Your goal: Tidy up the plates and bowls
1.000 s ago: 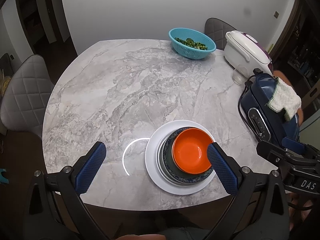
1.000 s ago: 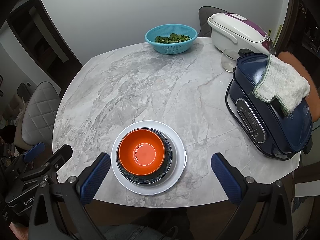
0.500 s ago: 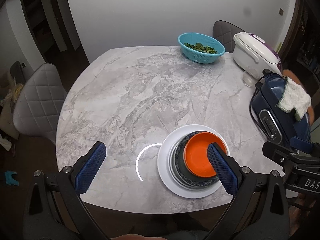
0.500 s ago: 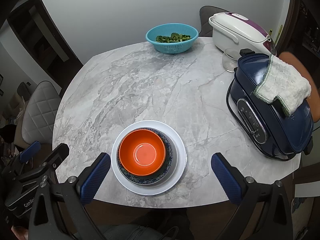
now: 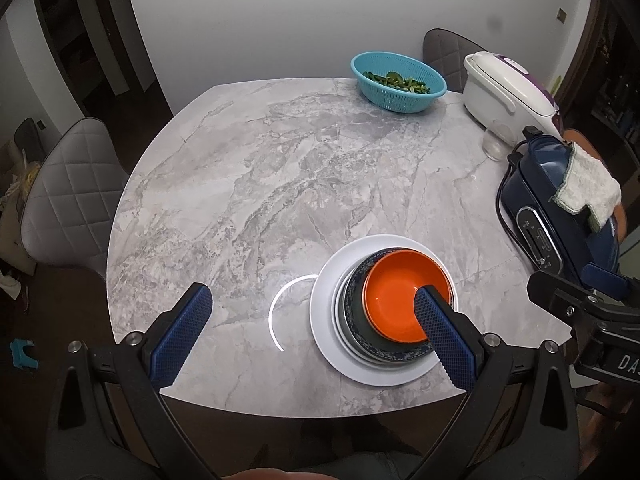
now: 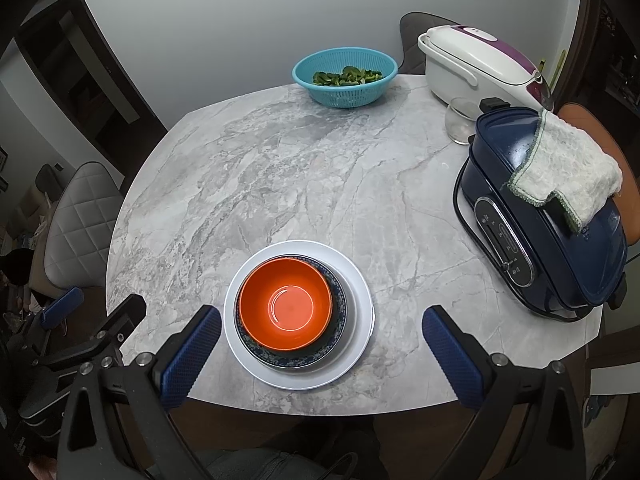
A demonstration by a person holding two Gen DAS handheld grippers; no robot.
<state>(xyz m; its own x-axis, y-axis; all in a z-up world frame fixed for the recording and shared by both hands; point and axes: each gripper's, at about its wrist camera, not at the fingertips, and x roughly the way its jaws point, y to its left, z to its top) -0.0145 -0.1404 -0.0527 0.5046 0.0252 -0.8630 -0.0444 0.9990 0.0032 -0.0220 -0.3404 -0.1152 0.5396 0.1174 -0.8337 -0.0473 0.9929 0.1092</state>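
Through the left wrist camera, the left gripper [image 5: 308,328] is hovering above the near edge of the marble table [image 5: 248,184] with its fingers spread wide and holding nothing. The stack is sitting close to that near edge, toward the right: an orange bowl [image 5: 396,300] nesting in a dark blue patterned bowl [image 5: 356,320], which is resting on a wide white plate [image 5: 324,320]. A pale rim is showing between the dark bowl and the plate, possibly another dish; I cannot tell. The right-hand finger [image 5: 444,340] is overlapping the orange bowl in this view, but whether it is touching is unclear.

Through the right wrist camera, the right gripper [image 6: 320,344] is likewise hanging over the near edge, fingers spread and empty, with the stack [image 6: 296,312] lying between them but nearer the left one. A blue colander [image 6: 346,76] of greens is standing at the far edge, a white rice cooker [image 6: 472,64] at the far right corner, a clear glass [image 6: 460,120] just beside it, and a navy cooker [image 6: 540,220] with a cloth [image 6: 568,168] draped over it along the right edge.

The stacking looks finished. The risk from here lies in the plate sitting so near the table's edge: a finger clipping the orange bowl's rim could tip it or nudge the whole pile off.
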